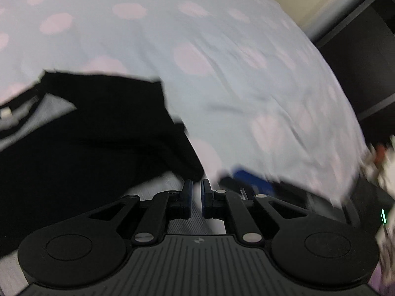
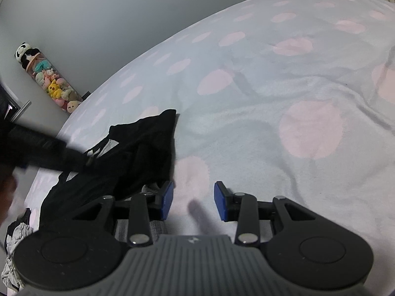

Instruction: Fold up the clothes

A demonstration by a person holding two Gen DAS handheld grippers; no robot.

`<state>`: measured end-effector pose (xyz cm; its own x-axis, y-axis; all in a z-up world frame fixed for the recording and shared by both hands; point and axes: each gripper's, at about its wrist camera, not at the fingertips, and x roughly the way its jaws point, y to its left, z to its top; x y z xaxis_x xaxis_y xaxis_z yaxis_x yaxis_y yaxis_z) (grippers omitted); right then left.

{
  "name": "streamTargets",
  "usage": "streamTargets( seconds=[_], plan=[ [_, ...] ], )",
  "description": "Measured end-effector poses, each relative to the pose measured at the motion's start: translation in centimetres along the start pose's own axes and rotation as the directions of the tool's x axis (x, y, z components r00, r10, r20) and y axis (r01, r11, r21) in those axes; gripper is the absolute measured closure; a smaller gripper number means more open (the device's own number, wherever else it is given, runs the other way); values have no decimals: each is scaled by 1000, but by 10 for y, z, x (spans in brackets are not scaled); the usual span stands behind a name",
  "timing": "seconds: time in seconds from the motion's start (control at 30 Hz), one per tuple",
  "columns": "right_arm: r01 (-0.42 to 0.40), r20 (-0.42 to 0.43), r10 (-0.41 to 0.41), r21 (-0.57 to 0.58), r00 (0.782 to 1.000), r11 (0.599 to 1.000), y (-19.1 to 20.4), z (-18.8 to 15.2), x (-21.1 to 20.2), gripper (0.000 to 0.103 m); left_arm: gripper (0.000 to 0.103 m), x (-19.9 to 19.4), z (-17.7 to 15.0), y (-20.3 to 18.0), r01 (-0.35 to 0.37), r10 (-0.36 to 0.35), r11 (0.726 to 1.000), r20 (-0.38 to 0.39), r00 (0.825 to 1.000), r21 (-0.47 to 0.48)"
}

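A black garment with a grey inner part lies crumpled on a pale blue bedspread with pink dots. It also shows in the right wrist view, left of centre. My left gripper has its jaws nearly together with a narrow gap, right at the garment's edge; whether cloth sits between them is not visible. My right gripper is open and empty over the bedspread, just right of the garment. The left gripper's dark body crosses the right wrist view at far left.
A clear tube of plush toys leans on the grey wall at the bed's far side. More crumpled clothes lie at the bottom left. Dark furniture stands past the bed's right edge. The left wrist view is motion-blurred.
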<state>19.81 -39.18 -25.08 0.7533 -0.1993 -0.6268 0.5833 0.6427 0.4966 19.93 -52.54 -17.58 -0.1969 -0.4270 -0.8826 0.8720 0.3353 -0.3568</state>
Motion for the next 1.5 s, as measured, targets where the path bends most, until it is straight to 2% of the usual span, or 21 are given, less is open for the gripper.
streamTargets(
  seconds=[0.07, 0.17, 0.27, 0.37, 0.43, 0.57, 0.67, 0.77, 0.9, 0.93, 0.97, 1.0, 1.03, 1.1, 1.13, 1.2, 1.33, 1.5],
  plan=[
    [-1, 0, 1, 6, 1000, 1000, -2, 0, 0, 63, 88, -7, -16, 1, -9, 9, 1000, -8, 1000, 16],
    [-10, 8, 10, 6, 1000, 1000, -3, 0, 1, 63, 87, -28, -39, 14, -71, 71, 997, 17, 997, 14],
    [-19, 25, 19, -4, 1000, 1000, -3, 0, 0, 63, 87, -59, -59, 46, -158, 163, 985, 92, 982, -64],
    [-17, 40, 18, -20, 999, 1000, -2, -1, 1, 63, 87, -96, -79, 85, -245, 277, 953, 185, 943, -179],
    [-11, 50, 12, -28, 999, 1000, -2, -2, 2, 63, 87, -120, -91, 113, -288, 356, 917, 239, 903, -277],
    [-3, 83, 7, -52, 997, 999, 2, -3, 2, 63, 87, -147, -113, 174, -321, 474, 833, 282, 834, -451],
    [-1, 118, 12, -94, 993, 996, 7, -5, 1, 63, 83, -148, -120, 221, -297, 491, 794, 272, 827, -531],
    [13, 143, 6, -136, 990, 991, 11, -7, 3, 63, 77, -139, -121, 252, -235, 468, 773, 279, 838, -589],
    [42, 158, -21, -134, 987, 990, 9, -7, 9, 63, 74, -127, -125, 270, -113, 402, 764, 333, 853, -635],
    [49, 162, -26, -134, 986, 990, 8, -7, 10, 63, 74, -123, -125, 270, -101, 392, 772, 345, 853, -628],
    [59, 168, -35, -140, 985, 988, 8, -8, 11, 63, 75, -122, -124, 268, -106, 393, 779, 349, 851, -618],
    [70, 172, -44, -147, 984, 987, 8, -8, 13, 63, 81, -121, -123, 265, -128, 404, 786, 345, 847, -605],
    [83, 172, -56, -155, 984, 984, 8, -9, 14, 63, 95, -121, -122, 262, -161, 419, 795, 338, 843, -585],
    [109, 166, -81, -163, 983, 981, 10, -8, 16, 65, 96, -122, -119, 257, -222, 447, 810, 327, 833, -543],
    [119, 164, -92, -167, 982, 979, 11, -7, 17, 66, 96, -125, -120, 259, -228, 452, 814, 336, 826, -534],
    [130, 164, -100, -180, 981, 975, 14, -4, 17, 69, 97, -131, -123, 265, -244, 470, 807, 333, 818, -538],
    [116, 164, -76, -246, 984, 962, 24, 1, 25, 69, 97, -125, -125, 283, -268, 488, 787, 293, 822, -556],
    [79, 141, -21, -416, 990, 906, 46, 9, 47, 69, 97, -116, -118, 281, -286, 503, 776, 279, 818, -562]
  ],
)
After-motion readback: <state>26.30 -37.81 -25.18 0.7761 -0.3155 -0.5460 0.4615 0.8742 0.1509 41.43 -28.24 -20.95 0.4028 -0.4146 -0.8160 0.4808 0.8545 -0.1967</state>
